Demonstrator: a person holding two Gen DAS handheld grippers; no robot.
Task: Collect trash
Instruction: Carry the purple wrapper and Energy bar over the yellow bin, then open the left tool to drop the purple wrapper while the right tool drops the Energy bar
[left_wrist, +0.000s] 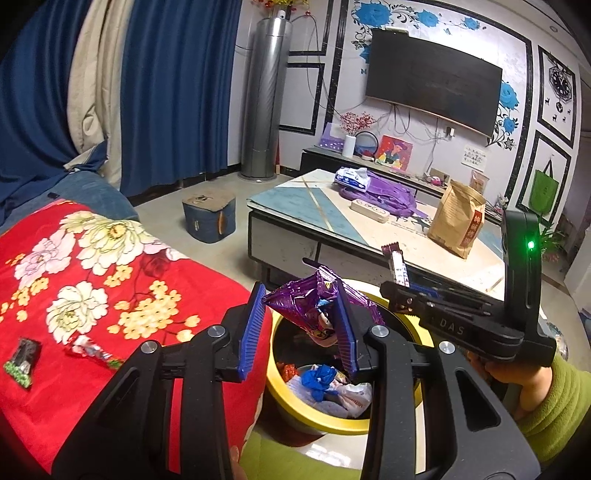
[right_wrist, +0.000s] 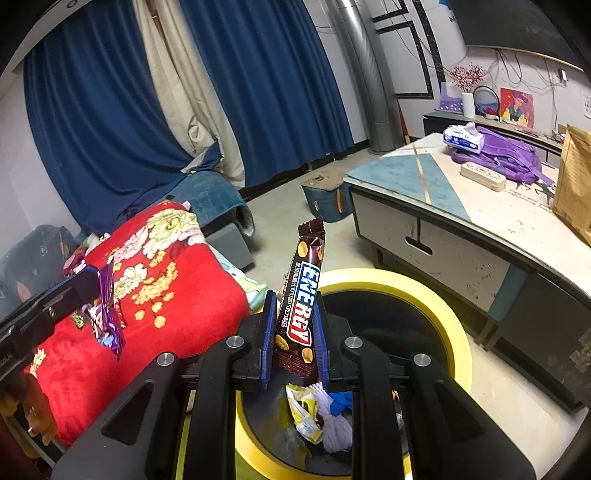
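Note:
My left gripper (left_wrist: 300, 293) is shut on a crumpled purple snack wrapper (left_wrist: 291, 306), held above a yellow-rimmed trash bin (left_wrist: 295, 410). The bin holds blue and white scraps. My right gripper (right_wrist: 295, 299) is shut on a brown "Energy" bar wrapper (right_wrist: 304, 273) that stands upright over the same bin (right_wrist: 436, 306). In the left wrist view the right gripper (left_wrist: 391, 290) comes in from the right with the bar (left_wrist: 399, 266). On the red floral blanket (left_wrist: 92, 277) lie a black-and-green wrapper (left_wrist: 22, 358) and a red-and-white candy wrapper (left_wrist: 92, 350).
A low coffee table (left_wrist: 332, 221) stands just beyond the bin, carrying a purple bag (left_wrist: 388, 194), a tissue pack (left_wrist: 352, 177) and a brown paper bag (left_wrist: 456, 218). A blue stool (left_wrist: 208, 216) sits on the floor. A green sleeve (left_wrist: 554, 406) shows at the right.

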